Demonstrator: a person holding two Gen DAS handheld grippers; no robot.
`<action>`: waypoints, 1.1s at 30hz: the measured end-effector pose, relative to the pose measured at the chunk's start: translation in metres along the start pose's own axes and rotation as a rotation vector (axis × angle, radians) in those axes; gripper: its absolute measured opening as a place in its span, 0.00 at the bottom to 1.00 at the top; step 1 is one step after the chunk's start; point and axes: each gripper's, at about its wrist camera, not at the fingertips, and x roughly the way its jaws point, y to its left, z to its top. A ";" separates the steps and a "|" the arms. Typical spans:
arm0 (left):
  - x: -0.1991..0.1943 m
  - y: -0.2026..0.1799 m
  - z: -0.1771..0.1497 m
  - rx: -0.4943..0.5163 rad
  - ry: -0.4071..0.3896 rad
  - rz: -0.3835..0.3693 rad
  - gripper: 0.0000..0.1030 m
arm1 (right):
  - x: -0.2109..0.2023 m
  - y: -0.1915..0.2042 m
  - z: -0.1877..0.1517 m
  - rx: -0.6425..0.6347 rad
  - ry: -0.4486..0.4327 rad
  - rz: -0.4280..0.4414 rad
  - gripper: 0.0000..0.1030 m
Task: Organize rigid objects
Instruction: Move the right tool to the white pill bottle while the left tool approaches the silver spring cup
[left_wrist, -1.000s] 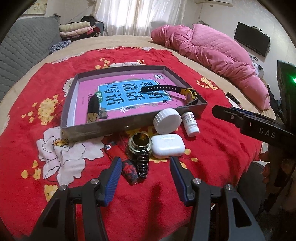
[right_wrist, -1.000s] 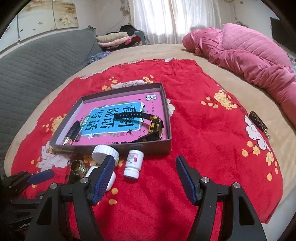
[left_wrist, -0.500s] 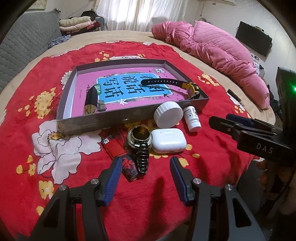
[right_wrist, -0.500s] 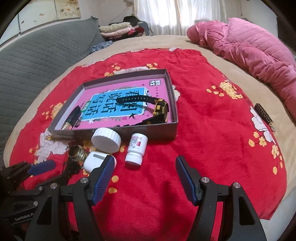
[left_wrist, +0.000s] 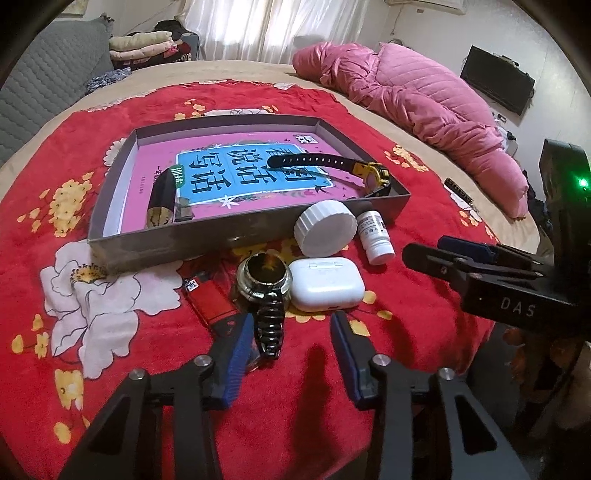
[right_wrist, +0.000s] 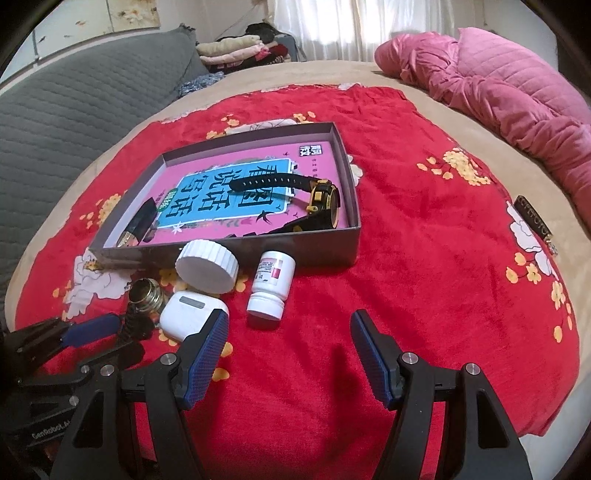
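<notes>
While its jaws are closing around the dark watch (left_wrist: 266, 291) band, not yet clamped, the left hand-held gripper (left_wrist: 291, 350) lines up a lift toward the grey box (left_wrist: 236, 240) just beyond; the right hand-held gripper (right_wrist: 288, 354) waits released.

Left gripper (left_wrist: 291, 354): black angular frame arms, blue ribbed pads on the inner finger faces, silver round screws at the joints. Right gripper (right_wrist: 290, 356): same black frame, blue cross-hatched pads, silver screws. Its side shows white "DAS" lettering and a green LED on a black housing; "GenRobot" printed on the left one's body.
</notes>
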 end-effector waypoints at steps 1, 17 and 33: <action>0.001 0.000 0.000 0.004 0.002 0.004 0.37 | 0.000 0.000 0.000 0.001 -0.001 -0.001 0.68; 0.015 -0.003 0.002 0.045 0.017 0.045 0.29 | 0.020 -0.002 -0.001 0.011 0.022 0.004 0.68; 0.018 0.009 0.003 0.004 0.022 0.014 0.29 | 0.053 0.003 0.009 0.002 0.033 -0.004 0.68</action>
